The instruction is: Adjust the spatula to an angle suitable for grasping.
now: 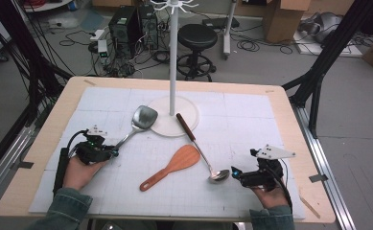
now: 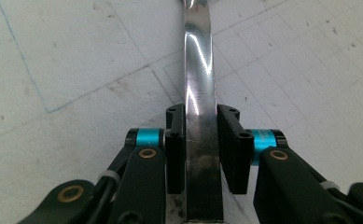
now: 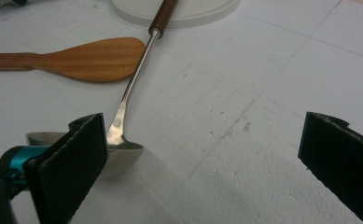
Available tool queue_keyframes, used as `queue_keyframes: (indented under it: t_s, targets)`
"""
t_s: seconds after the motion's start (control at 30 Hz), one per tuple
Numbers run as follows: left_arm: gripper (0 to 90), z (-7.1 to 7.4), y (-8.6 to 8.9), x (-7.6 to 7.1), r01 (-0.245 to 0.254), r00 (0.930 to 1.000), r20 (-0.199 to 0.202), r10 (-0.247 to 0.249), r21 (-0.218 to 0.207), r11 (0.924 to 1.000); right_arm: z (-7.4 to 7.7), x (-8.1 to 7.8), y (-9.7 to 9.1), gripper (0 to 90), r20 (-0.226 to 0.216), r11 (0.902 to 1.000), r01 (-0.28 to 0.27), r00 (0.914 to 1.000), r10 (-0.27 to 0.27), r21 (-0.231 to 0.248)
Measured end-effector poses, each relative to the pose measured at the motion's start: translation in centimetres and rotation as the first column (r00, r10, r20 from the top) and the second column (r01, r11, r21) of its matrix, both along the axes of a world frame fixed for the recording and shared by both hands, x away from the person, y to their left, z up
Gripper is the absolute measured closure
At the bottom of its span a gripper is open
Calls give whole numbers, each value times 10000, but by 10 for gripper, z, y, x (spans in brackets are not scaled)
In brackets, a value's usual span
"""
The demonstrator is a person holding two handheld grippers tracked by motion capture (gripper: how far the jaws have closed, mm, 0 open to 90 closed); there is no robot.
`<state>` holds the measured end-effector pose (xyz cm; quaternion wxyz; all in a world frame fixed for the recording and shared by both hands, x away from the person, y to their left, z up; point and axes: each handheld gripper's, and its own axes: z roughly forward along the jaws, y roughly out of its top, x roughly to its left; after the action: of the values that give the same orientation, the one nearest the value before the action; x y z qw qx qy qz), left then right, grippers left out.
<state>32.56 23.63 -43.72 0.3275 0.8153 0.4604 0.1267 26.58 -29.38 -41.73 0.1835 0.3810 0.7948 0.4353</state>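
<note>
The table (image 1: 40, 158) is a pale wooden board, nearly covered by a white gridded mat (image 1: 251, 139) that leaves a bare strip along each edge; no brand, label or writing can be read on anything. A white stand (image 1: 173, 62) rises from a round base (image 1: 186, 125) near the middle of the far edge. The spatula (image 1: 137, 123) is steel, its blade just left of the base and its handle running toward the near left corner. The spoon (image 1: 172, 167) is wooden and lies mid-table, bowl toward the right, handle pointing at the near edge. The ladle (image 1: 199, 148) has a dark wooden grip resting on the base; its steel shaft runs toward the near right corner, ending in the bowl.

The left gripper (image 1: 111, 153) sits by the left edge, held from below by a hand in a denim sleeve; in the left gripper view its jaws stand close on either side of the spatula's flat handle (image 2: 199, 121), the pads against the metal. The right gripper (image 1: 234, 172) rests near the right edge, just beside the ladle's bowl (image 3: 116, 151); its jaws stand wide apart with nothing between them, the left pad near the bowl's rim.
</note>
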Motion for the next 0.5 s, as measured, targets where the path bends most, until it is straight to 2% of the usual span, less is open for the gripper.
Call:
queue_keyframes:
  t_s: [0.3,0.5]
  targets:
    - [739,0,7,-7,409,9991,-54,-409,4,9992,0,-1,0,5,-19,10000,4,10000,-4,14]
    - [731,-1,9,-7,559,9984,-73,-560,-72,9984,0,-1,0,5,-46,10000,31,10000,-31,20]
